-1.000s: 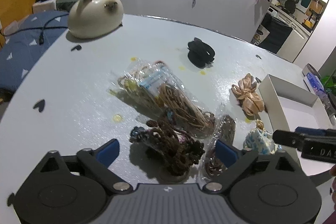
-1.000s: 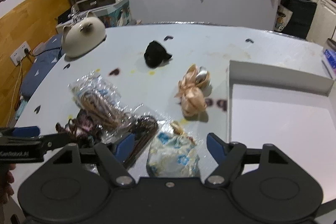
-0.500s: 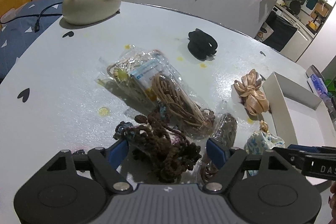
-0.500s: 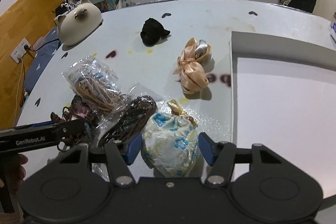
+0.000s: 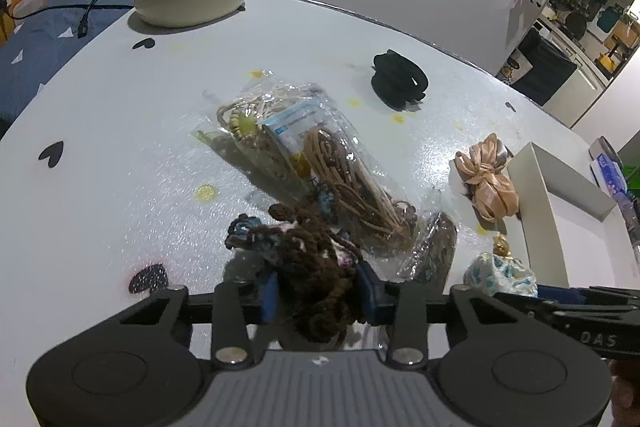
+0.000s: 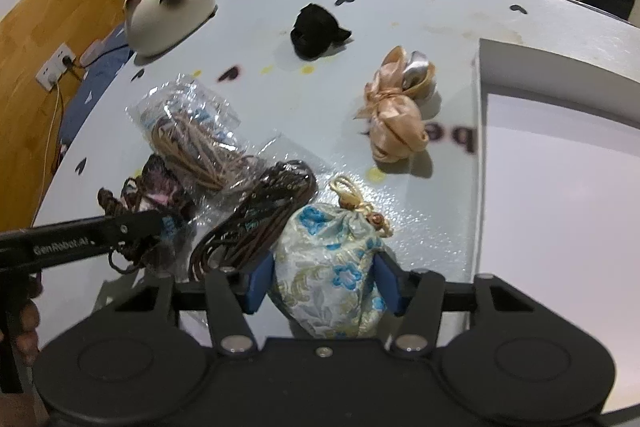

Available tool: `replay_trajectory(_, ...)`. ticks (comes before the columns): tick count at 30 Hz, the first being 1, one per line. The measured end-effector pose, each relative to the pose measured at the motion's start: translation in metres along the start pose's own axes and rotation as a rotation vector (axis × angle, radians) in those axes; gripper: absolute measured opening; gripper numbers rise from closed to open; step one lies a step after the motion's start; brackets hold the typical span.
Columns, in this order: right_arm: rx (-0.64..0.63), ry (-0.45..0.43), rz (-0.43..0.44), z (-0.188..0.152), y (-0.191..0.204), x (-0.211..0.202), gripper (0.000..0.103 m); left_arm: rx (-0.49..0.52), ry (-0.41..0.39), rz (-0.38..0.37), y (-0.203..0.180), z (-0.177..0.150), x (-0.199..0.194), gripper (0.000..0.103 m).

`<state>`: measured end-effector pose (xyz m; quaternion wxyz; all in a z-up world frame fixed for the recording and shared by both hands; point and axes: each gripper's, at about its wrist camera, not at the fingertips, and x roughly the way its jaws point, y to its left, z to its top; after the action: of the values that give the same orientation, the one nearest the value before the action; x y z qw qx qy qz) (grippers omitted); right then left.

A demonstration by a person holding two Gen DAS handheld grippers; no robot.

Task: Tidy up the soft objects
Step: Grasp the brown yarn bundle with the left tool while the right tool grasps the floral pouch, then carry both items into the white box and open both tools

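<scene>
Brocade pouch (image 6: 334, 267), floral, on worktop (image 6: 420, 7) beside white tray (image 6: 560, 167): right tool (image 6: 325, 285) clamped on its belly. Soft, light; likely squashes. Left tool (image 5: 318, 297) clamped on brown yarn bundle (image 5: 308, 263), limp; strands may snag.

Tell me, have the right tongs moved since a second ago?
Yes. The right tongs came forward toward the white box and closed in around the blue floral pouch, which earlier lay ahead of them.
</scene>
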<state>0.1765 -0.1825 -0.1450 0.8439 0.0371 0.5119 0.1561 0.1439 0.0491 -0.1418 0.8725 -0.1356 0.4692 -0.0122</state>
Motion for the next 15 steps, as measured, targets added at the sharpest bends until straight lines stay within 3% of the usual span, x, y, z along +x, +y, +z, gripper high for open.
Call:
replay_trajectory(3,-0.035,-0.001,-0.012,0.0,0.004,-0.001,0.047,-0.004,0.002,-0.007,0.002,-0.004,-0.005,0.036)
replay_trajectory(5,-0.051,-0.006,-0.019,0.0,0.006,-0.002,0.036,-0.011,-0.001,-0.011,0.003,-0.007,-0.009,0.034)
replay_trajectory(10,-0.084,-0.016,-0.021,-0.005,0.013,-0.008,0.028,-0.017,-0.013,-0.016,0.006,-0.012,-0.021,0.032)
replay_trajectory(15,-0.103,-0.049,0.003,-0.012,0.024,-0.023,0.027,-0.012,-0.048,-0.026,0.009,-0.012,-0.039,0.031)
